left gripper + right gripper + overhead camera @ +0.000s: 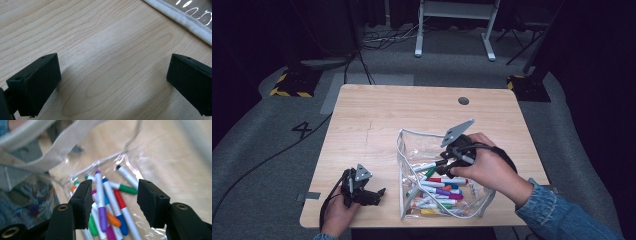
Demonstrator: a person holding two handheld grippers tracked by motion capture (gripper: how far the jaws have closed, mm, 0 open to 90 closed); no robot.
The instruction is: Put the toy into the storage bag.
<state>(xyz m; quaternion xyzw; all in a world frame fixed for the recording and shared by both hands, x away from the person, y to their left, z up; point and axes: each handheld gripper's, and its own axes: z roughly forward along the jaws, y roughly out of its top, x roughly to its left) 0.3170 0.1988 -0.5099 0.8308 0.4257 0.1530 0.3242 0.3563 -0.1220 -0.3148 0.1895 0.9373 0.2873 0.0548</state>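
Above pouch (412,150) markers (439,192), right claw (113,200) open; table (377,115) beneath.

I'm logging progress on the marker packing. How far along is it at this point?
Done: a heap of markers lies inside the clear pouch. In hand: the right gripper hangs over the pouch's mouth, jaws apart with nothing pinched between them. The left gripper rests open on the table. Left: the pouch still stands open; no loose markers show on the table.

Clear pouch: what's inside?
The clear pouch holds loose markers with purple, blue, red, green and orange caps. The right claw hangs open above them. Markers lower in the pile are covered, so no count.
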